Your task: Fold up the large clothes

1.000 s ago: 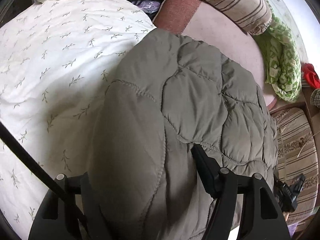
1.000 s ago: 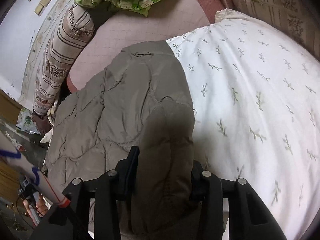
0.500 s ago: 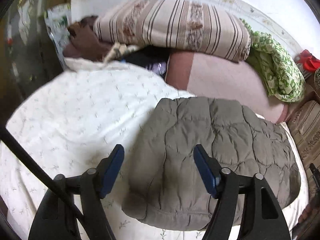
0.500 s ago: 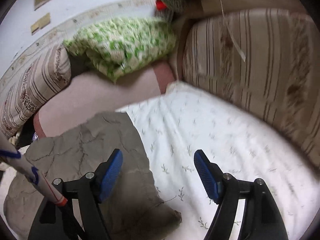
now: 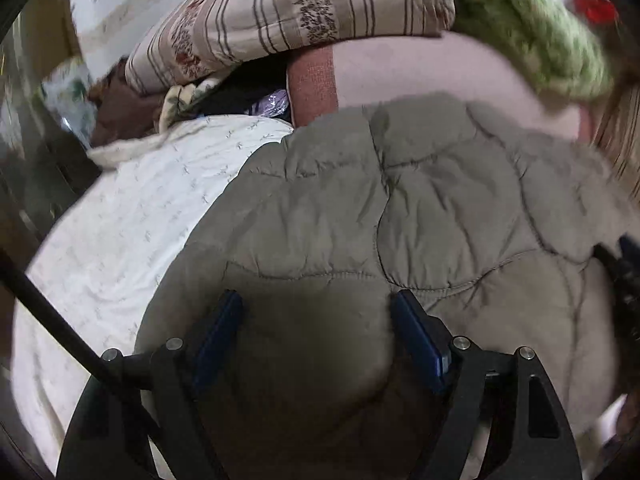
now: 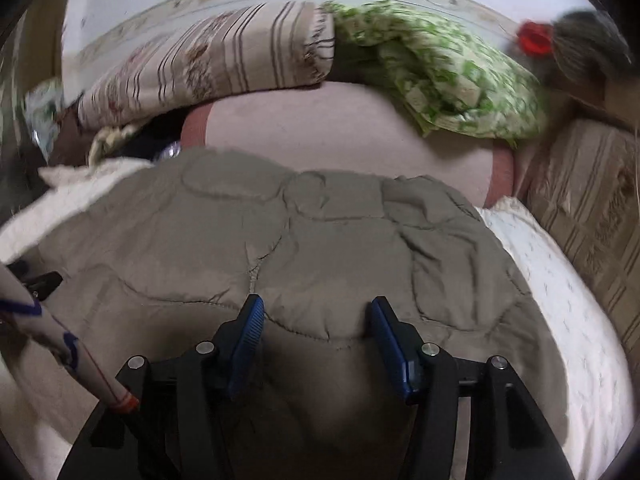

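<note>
An olive quilted jacket [image 5: 400,200] lies folded and flat on a white leaf-print duvet [image 5: 132,220]. My left gripper [image 5: 316,320] is low over the jacket's near edge, with a bulge of fabric between its blue pads; its jaws are opening and I see no clear pinch. In the right wrist view the same jacket [image 6: 320,232] fills the middle. My right gripper [image 6: 316,320] rests on its near seam with padding between the pads; its jaws are closing. The fabric under both grippers is in deep shadow.
A striped pillow [image 5: 280,20] and a green patterned quilt [image 6: 440,68] lie at the back on a pink sheet [image 6: 340,128]. A striped cushion [image 6: 592,208] borders the right side. A white rod with blue marks [image 6: 60,340] crosses the lower left.
Both grippers held thick jacket folds a second ago, let them go and swung up. Now both have come back down over the near edge of the folded jacket.
</note>
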A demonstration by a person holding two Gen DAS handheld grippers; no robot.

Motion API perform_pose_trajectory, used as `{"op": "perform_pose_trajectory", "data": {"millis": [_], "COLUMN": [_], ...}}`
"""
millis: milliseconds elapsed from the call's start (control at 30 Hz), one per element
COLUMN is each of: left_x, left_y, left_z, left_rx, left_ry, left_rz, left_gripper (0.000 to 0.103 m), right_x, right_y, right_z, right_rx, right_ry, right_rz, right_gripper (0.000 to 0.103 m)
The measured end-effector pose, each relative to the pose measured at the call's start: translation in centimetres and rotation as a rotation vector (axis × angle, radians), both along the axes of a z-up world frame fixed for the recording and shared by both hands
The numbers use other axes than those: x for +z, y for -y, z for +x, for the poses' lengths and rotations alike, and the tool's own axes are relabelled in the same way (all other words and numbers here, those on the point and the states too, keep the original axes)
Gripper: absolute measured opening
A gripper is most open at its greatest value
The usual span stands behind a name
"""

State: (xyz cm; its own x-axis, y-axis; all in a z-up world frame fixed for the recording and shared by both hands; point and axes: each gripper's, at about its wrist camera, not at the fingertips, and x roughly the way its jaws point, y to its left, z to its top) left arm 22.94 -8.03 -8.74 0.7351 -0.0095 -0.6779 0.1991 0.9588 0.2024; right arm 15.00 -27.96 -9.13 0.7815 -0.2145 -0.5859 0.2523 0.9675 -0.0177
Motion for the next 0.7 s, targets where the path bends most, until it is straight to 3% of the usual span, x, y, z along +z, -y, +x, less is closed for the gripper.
{"op": "perform_pose_trajectory", "data": {"millis": [67, 167, 300, 433, 533, 600, 700], "left_x": [-0.1, 0.0, 0.2, 0.5, 1.2, 2.0, 3.1], "left_y": [0.1, -1.0, -3.3, -5.6, -7.8, -8.6, -8.2], "left_z": [0.3, 1.0, 1.8, 1.9, 2.0, 1.0, -2.0], "left_rx": [0.007, 0.04, 0.084, 0.135, 0.169, 0.162, 0.078], "left_ry": [0.013, 0.012, -0.02, 0.002, 0.002, 0.01, 0.046], "left_rz": [0.015, 0.006, -0.045, -0.037, -0.078, -0.109, -0.133], "left_gripper": [0.082, 0.083, 0.084, 0.084, 0.084, 0.084, 0.084], "right_x": [-0.7, -0.8, -1.1, -1.0, -0.8, 0.5, 2.4], "right_y": [0.6, 3.6, 9.3, 12.1, 13.9, 13.0, 8.3], "right_z": [0.3, 0.2, -0.9, -2.4, -4.0, -5.5, -6.9], "right_rx": [-0.006, -0.119, -0.276, -0.41, -0.525, -0.493, -0.29], "right_ry": [-0.009, -0.026, -0.045, -0.055, -0.057, -0.011, 0.045], "right_rz": [-0.002, -0.008, 0.127, 0.049, 0.022, 0.028, 0.006], "right_gripper": [0.062, 0.066, 0.07, 0.068, 0.071, 0.07, 0.07]}}
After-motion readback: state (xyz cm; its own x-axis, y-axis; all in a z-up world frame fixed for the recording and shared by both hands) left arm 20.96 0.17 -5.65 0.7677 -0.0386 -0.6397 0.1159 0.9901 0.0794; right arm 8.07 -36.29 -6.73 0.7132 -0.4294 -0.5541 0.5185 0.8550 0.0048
